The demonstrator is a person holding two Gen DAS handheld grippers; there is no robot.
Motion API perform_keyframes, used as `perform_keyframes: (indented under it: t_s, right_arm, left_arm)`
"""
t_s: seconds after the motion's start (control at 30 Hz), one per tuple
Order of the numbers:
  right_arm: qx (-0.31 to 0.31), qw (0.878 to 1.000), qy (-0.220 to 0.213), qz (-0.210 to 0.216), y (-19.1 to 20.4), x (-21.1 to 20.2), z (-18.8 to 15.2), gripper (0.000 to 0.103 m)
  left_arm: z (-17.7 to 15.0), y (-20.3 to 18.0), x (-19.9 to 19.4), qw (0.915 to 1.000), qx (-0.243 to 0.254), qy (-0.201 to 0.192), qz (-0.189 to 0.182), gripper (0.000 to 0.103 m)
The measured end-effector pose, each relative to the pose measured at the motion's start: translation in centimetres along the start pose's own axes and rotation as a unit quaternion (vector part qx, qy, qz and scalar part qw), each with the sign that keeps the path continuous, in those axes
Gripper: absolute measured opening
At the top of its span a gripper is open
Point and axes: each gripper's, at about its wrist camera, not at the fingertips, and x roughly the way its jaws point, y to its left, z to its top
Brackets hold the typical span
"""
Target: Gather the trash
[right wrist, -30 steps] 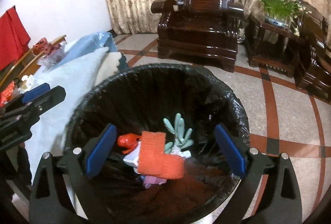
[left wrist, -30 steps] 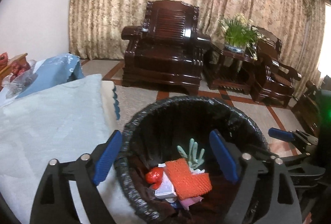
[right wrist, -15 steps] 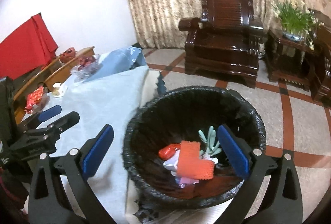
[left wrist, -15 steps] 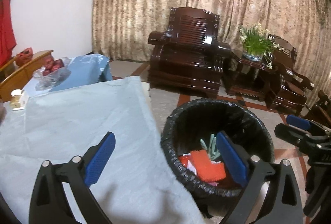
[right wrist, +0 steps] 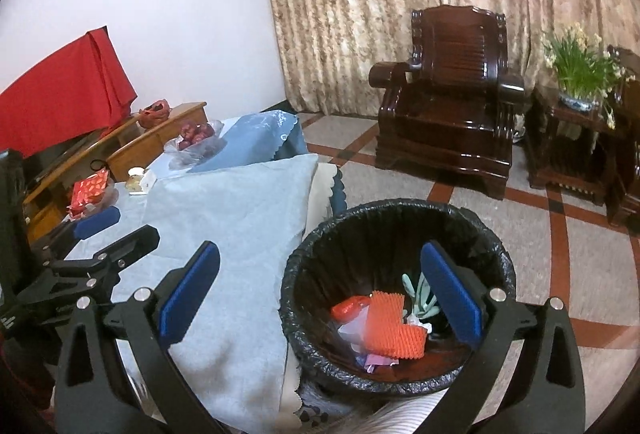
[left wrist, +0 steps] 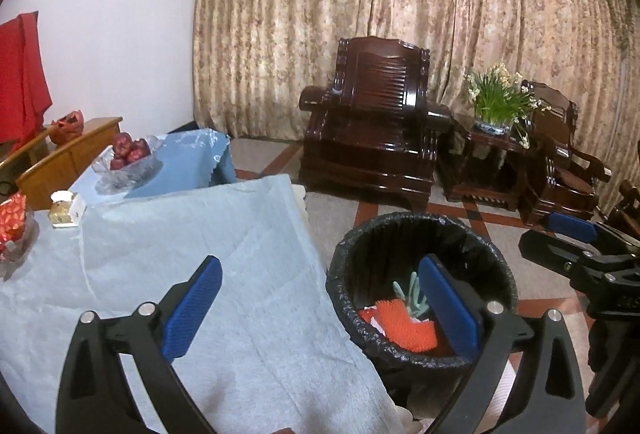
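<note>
Both grippers, left [left wrist: 320, 308] and right [right wrist: 320, 296], jaws wide open, empty. Trash [right wrist: 394, 330] lies in bin [right wrist: 304, 262] beside tabletop [left wrist: 180, 234]. Cloth bare near bin; collection judged largely complete.

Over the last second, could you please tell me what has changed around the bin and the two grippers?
Both grippers pulled up and back from over the bin, toward the table. The left gripper now spans the table edge and bin rim; the right gripper does the same. Nothing was grasped or released. Both stayed open and empty, and the orange net and other trash stayed in the bin.
</note>
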Motion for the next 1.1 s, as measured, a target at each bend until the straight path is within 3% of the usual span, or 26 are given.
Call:
perform_keyframes:
  t_s: [1.1]
  right_arm:
    - [-0.022, 1.0, -0.008, 0.009, 2.8, -0.7, 1.1, 0.098]
  left_arm:
    - [1.1, 0.7, -2.7, 0.9996, -0.014, -0.024, 0.009, 0.097]
